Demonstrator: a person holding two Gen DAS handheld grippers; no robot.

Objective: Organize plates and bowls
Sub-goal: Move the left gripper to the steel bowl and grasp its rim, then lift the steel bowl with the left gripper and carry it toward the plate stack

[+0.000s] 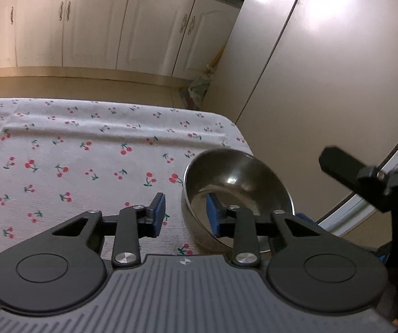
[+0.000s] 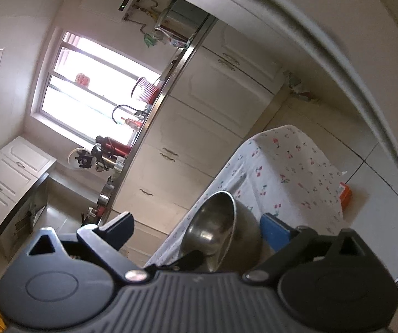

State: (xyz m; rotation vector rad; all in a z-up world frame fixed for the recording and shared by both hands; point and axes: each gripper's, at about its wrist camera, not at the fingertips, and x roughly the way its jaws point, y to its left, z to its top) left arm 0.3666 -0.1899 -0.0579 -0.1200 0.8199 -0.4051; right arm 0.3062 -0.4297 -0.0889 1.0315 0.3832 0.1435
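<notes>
A steel bowl (image 1: 237, 191) sits near the right edge of the table with the cherry-print cloth (image 1: 60, 152). My left gripper (image 1: 186, 217) is open, its right pad (image 1: 212, 219) inside the bowl and its left pad (image 1: 158, 216) outside the rim, over the cloth. In the right wrist view, rolled sideways, the bowl (image 2: 215, 227) lies between the fingers of my open right gripper (image 2: 199, 230), close to them. The right gripper also shows at the left wrist view's right edge (image 1: 365, 177), beside the bowl.
Cream cabinets (image 1: 96, 25) stand behind the table, a fridge (image 1: 323, 69) to the right. A broom (image 1: 201, 83) leans in the corner. An orange object (image 2: 344, 194) lies on the floor past the table. The counter (image 2: 143, 127) holds kitchenware under a window.
</notes>
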